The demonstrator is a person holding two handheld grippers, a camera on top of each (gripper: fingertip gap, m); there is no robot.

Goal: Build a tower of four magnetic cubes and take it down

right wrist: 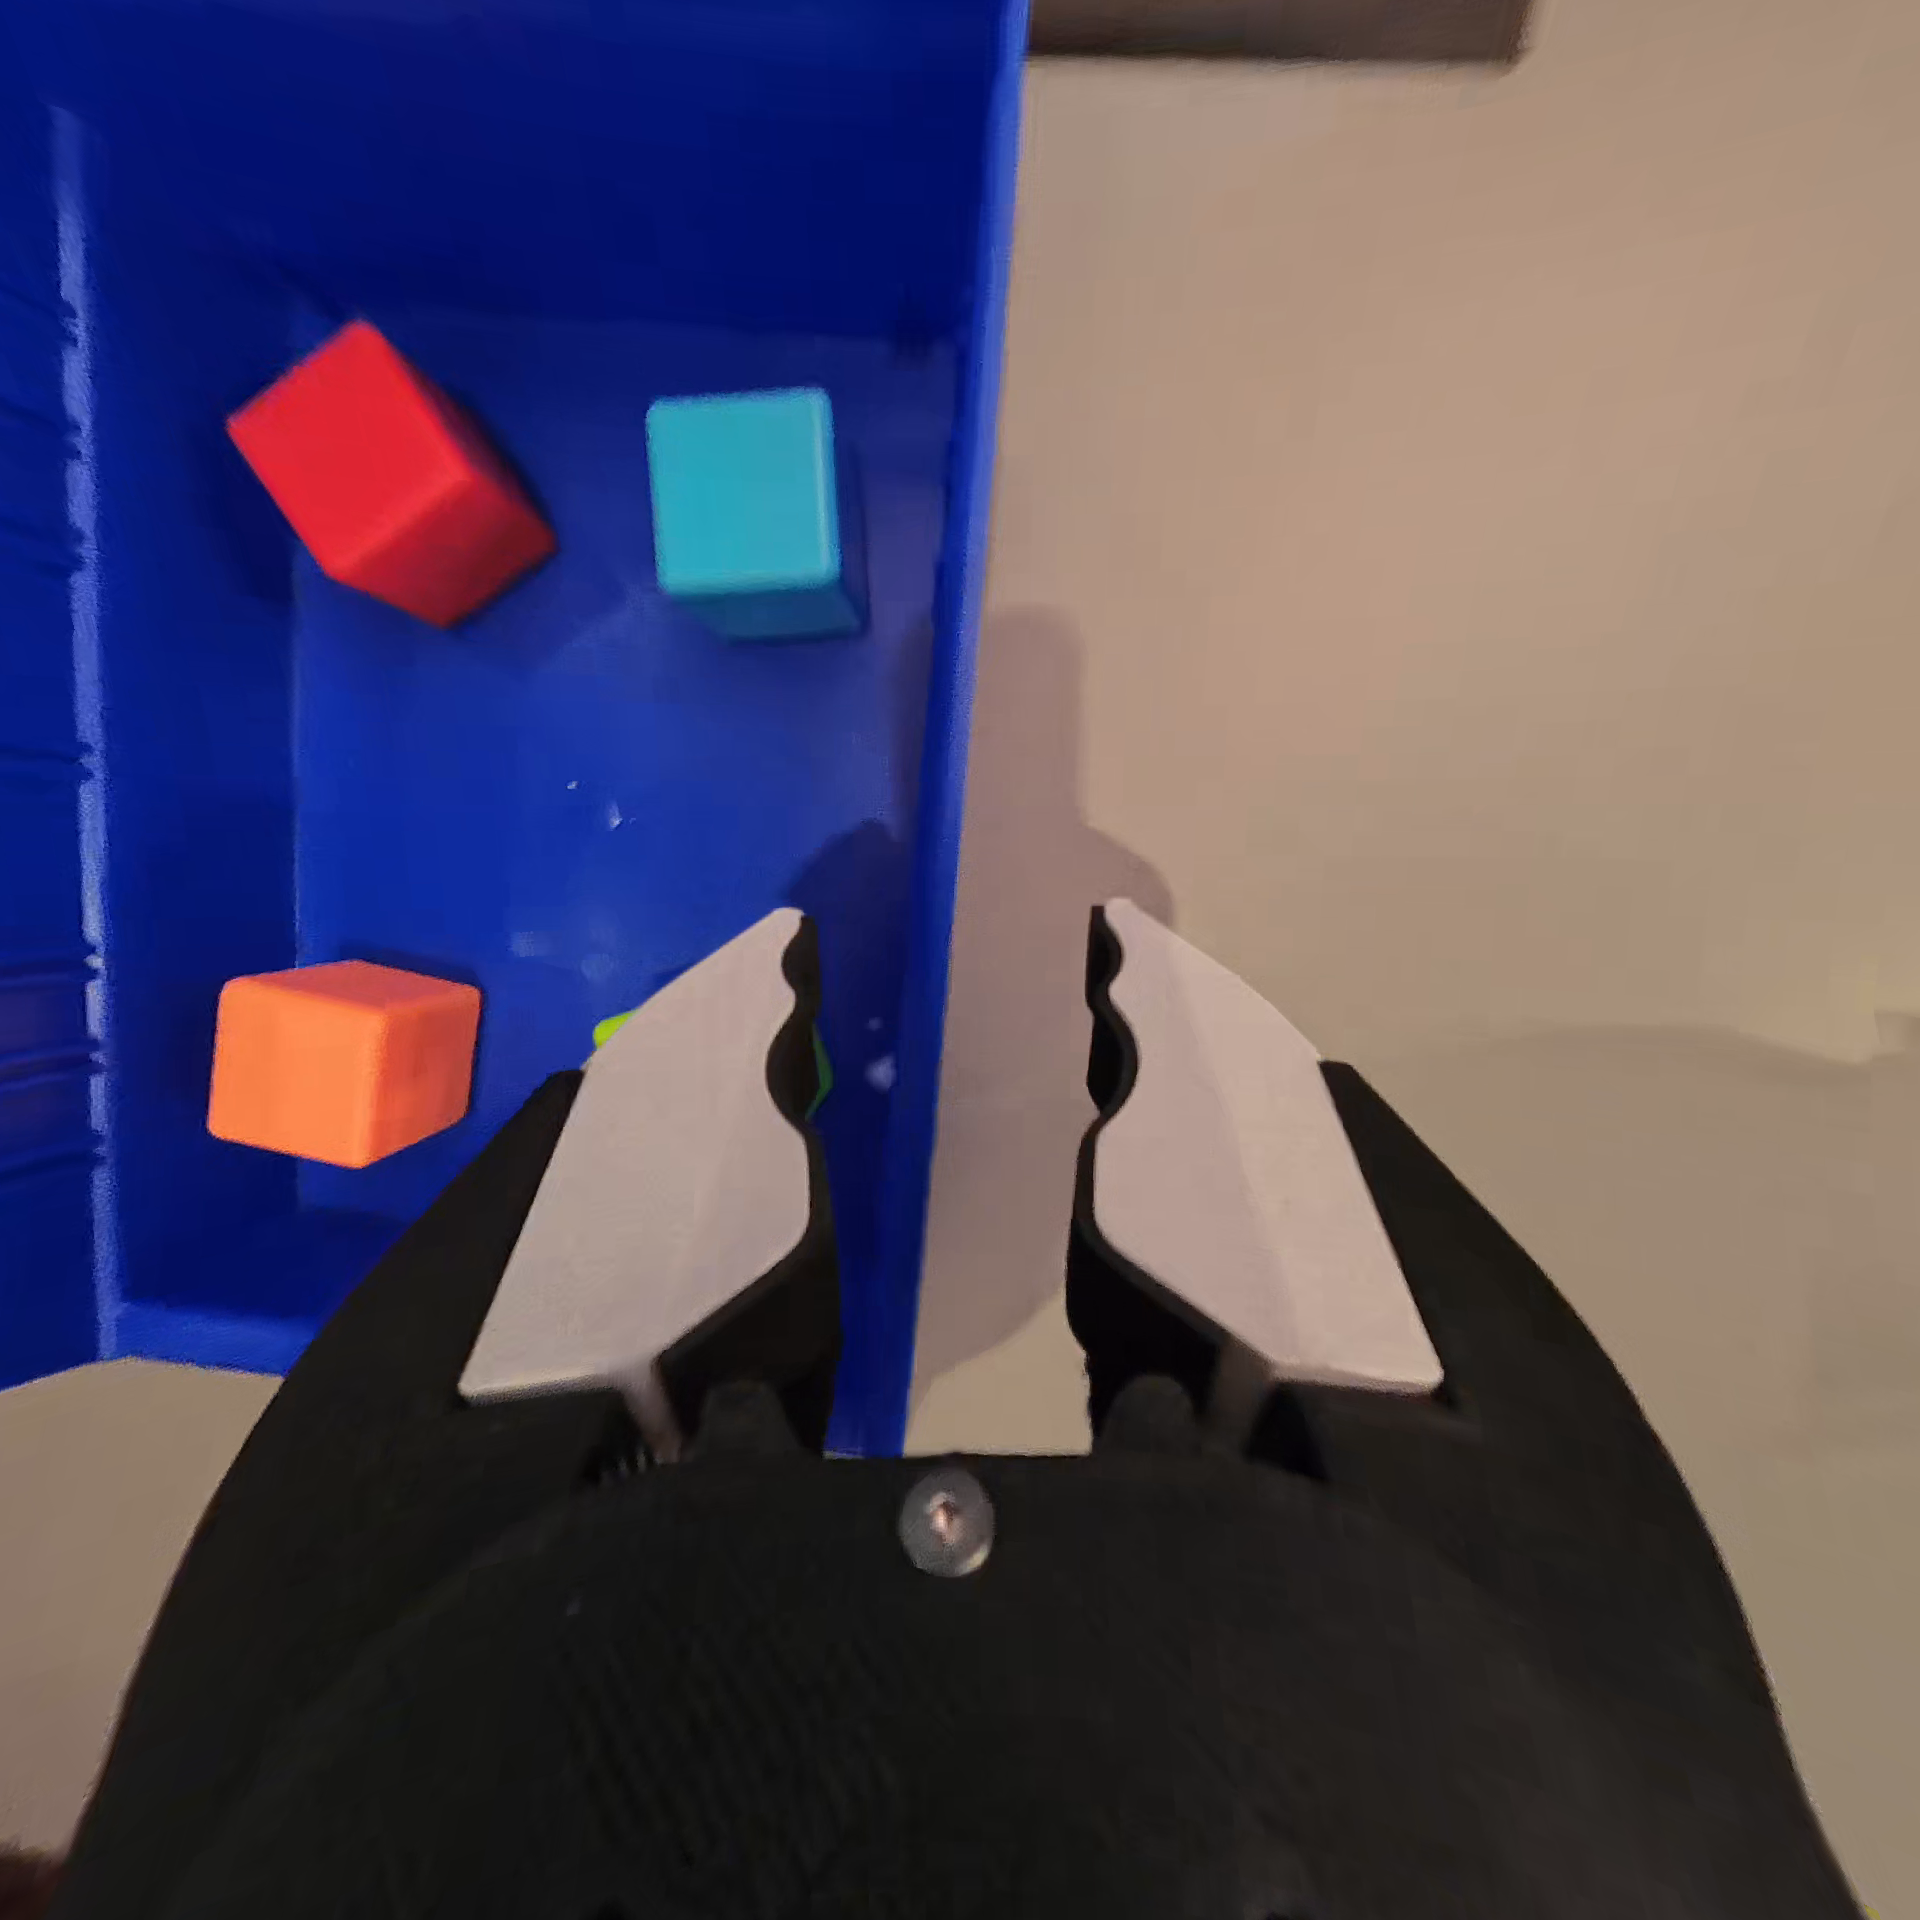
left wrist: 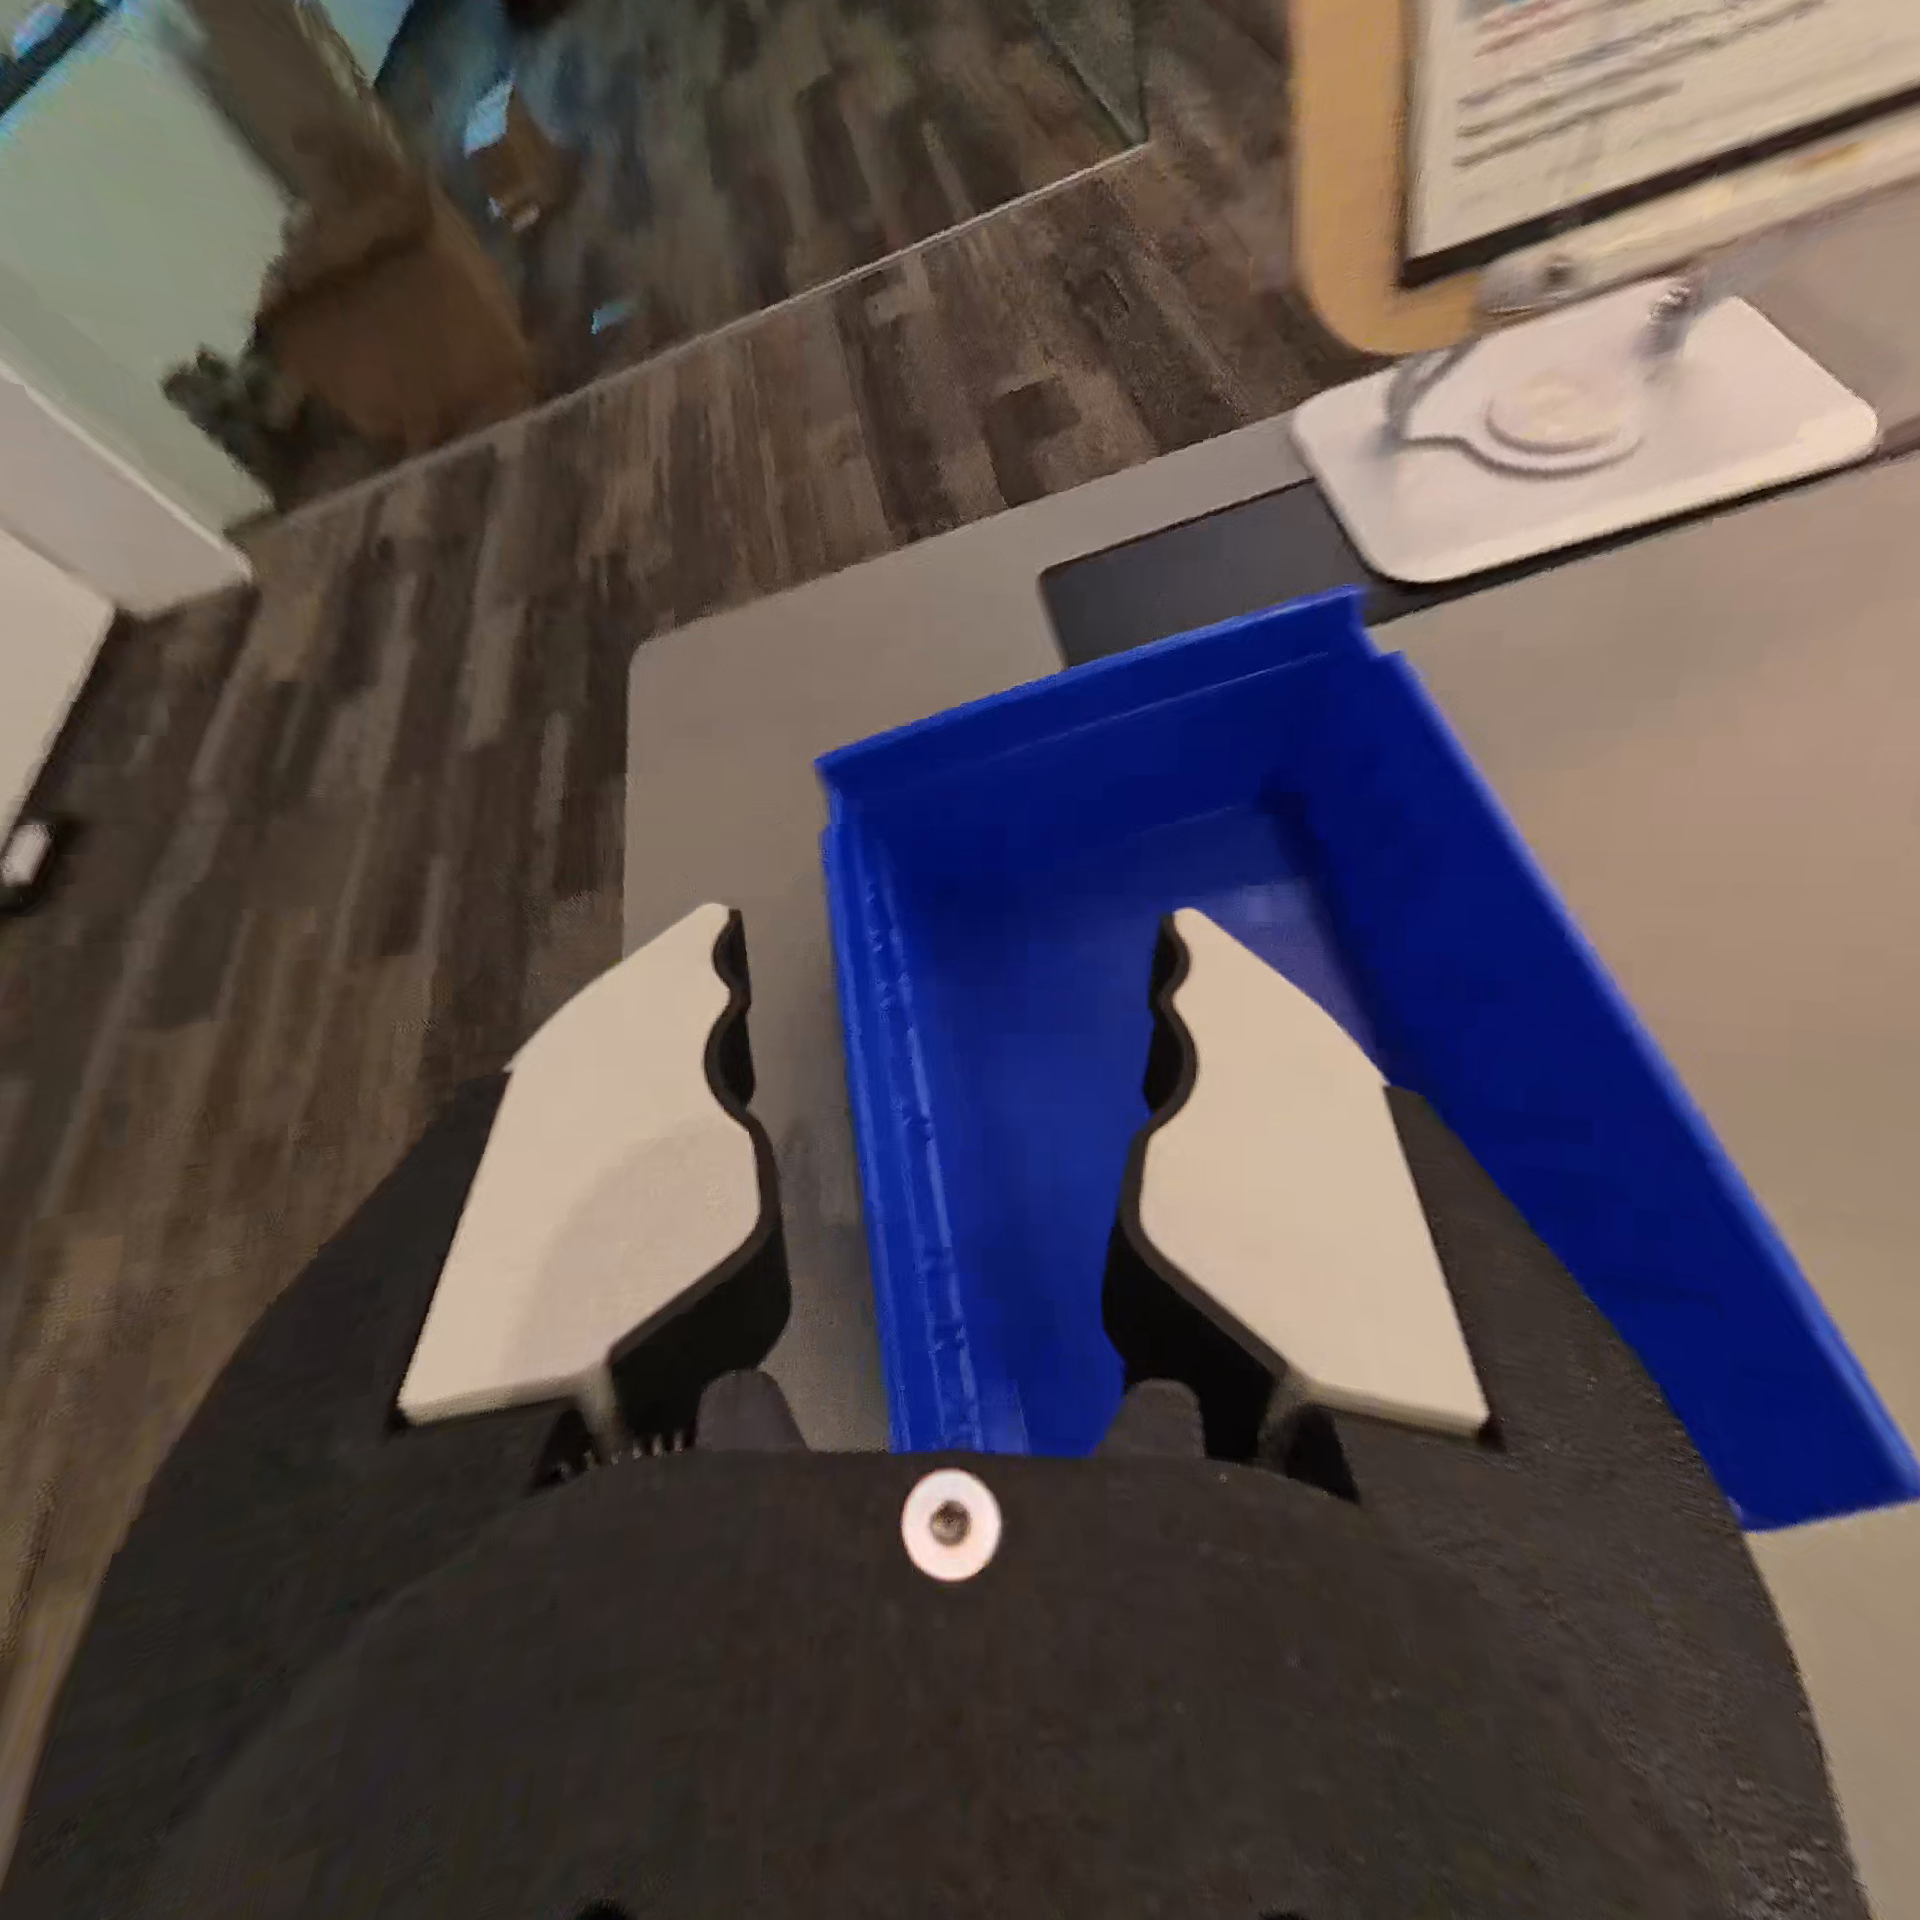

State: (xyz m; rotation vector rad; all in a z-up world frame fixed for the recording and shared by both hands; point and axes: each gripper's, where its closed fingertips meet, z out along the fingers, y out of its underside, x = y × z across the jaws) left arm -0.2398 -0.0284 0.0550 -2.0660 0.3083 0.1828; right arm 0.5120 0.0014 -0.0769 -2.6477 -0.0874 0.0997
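In the right wrist view a blue bin (right wrist: 966,623) holds a red cube (right wrist: 384,478) at far left, a cyan cube (right wrist: 743,504) at far right and an orange cube (right wrist: 338,1060) at near left. A green cube (right wrist: 613,1031) is mostly hidden behind my right gripper's left finger. My right gripper (right wrist: 948,925) is open and empty, straddling the bin's right wall from above. In the left wrist view my left gripper (left wrist: 951,925) is open and empty above the bin's left wall (left wrist: 904,1091). No cubes show in that view.
The bin stands on a grey table (left wrist: 1621,790). A white monitor stand (left wrist: 1579,436) and a dark pad (left wrist: 1184,592) lie beyond the bin. The table's left edge drops to a wood-pattern floor (left wrist: 364,779). Bare table lies right of the bin (right wrist: 1455,520). Some 75 cm of space lies between my two pairs of fingers.
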